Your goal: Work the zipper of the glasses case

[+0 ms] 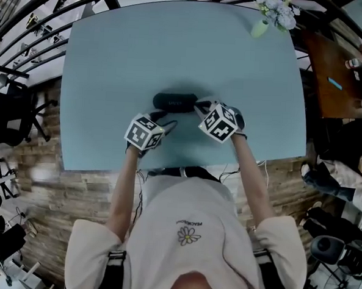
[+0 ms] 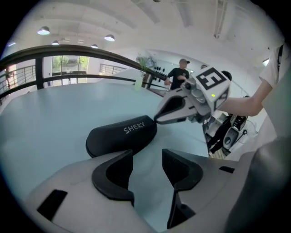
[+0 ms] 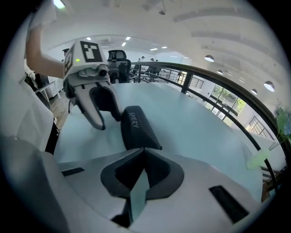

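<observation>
1. Squarely mid-table, lying long side left to right: black case, both ends within reach from the near edge. Zipper itself too small to make out.
2. Pressed together at the case's right end: right gripper, tips at or on that end, likely because the zipper pull sits there. Nothing seen between the jaws, and no telling whether a thin pull is pinched.
3. Spread and empty, just near-left of the case: left gripper, angled down toward the left half and not touching it. Probably placed to clamp and steady that end.
4. Bracing likely wanted first, as a light case on a smooth top would probably slide when the zipper is tugged.
5. Far right, well apart: vase, out of the way.
</observation>
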Motion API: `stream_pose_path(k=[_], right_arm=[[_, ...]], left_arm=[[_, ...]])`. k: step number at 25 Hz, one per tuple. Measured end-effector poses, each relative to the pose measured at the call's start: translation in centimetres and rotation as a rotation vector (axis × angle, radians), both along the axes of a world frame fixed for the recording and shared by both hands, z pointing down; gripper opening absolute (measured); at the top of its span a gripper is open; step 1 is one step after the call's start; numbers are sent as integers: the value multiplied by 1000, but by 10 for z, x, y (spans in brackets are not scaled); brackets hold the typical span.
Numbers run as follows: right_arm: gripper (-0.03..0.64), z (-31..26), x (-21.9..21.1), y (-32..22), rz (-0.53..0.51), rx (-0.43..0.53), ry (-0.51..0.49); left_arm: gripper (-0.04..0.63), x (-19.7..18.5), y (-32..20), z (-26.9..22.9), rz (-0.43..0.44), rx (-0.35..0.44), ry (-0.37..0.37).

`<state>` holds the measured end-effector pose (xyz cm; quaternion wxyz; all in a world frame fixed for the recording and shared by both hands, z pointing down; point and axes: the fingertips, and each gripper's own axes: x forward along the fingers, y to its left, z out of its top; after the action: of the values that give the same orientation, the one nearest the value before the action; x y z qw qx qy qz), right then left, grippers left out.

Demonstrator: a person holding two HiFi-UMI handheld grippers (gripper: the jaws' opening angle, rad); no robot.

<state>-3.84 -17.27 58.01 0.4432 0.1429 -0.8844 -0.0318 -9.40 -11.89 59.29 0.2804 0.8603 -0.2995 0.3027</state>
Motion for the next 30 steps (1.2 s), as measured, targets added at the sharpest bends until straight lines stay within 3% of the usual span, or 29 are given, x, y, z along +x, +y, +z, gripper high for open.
stream_pose_path(k=[3,7,10,17,23,30], right_arm=[[8,1,-14,11,-12,3,-7],[8,1,-31,16,-2,-1,-31],[8,-1,-42,18,24,-22,-59],[8,-4,-76,33,21,-79,-121],[8,-3,-85,35,32,-123,-169],[8,-3,-82,34,2,-154,-185]], left_arm=[[195,-19,-24,-7,-71,44,-11],[195,-30,-52,-35,-191,160,-3],[193,-26,-65,-47,-224,210,-18],[178,-21,-69,-30,-173,197,-132],[140,-40,-71,-29,-204,218,-234],[126,-47,-66,-22,-233,181,-265]])
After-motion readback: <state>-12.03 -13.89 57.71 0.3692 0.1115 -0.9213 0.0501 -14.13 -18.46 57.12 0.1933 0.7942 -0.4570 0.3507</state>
